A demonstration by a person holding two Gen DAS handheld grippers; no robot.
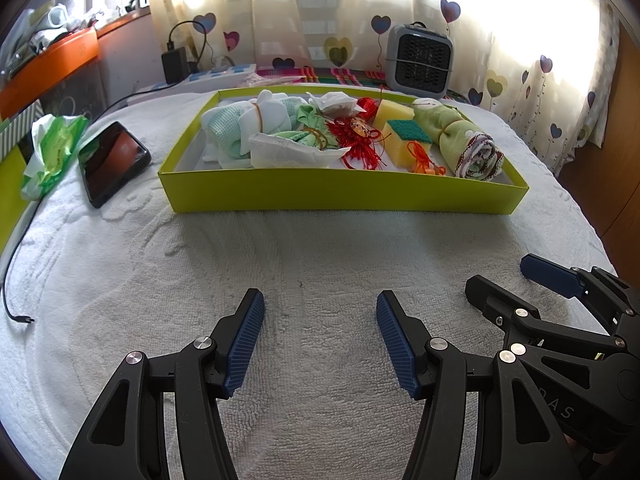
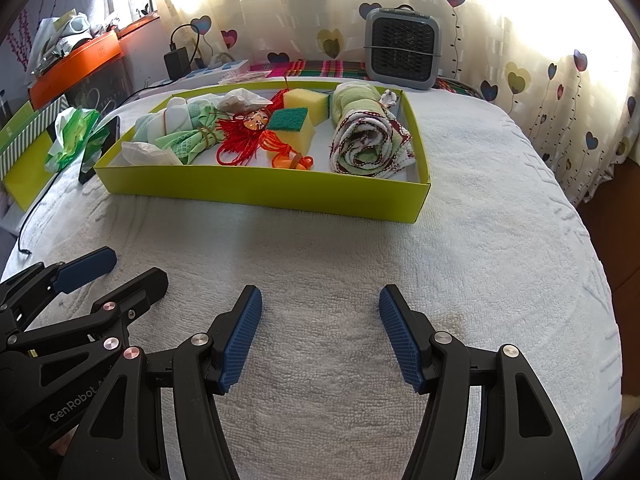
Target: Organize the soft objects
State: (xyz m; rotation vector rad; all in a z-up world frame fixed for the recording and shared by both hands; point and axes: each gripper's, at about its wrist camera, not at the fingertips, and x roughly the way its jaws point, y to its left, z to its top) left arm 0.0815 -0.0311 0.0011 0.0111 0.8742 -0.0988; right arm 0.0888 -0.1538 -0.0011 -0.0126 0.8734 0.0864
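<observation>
A lime-green box sits on the white towel ahead. It holds a rolled green towel, two yellow sponges, a red tassel knot, an orange cord, pale green and white cloths and crumpled tissue. My left gripper is open and empty, low over the towel, well short of the box. My right gripper is open and empty beside it; it shows at the right of the left wrist view.
A black phone and a green wipes pack lie left of the box, with a black cable trailing to the edge. A grey fan heater stands behind. Orange and green boxes sit far left.
</observation>
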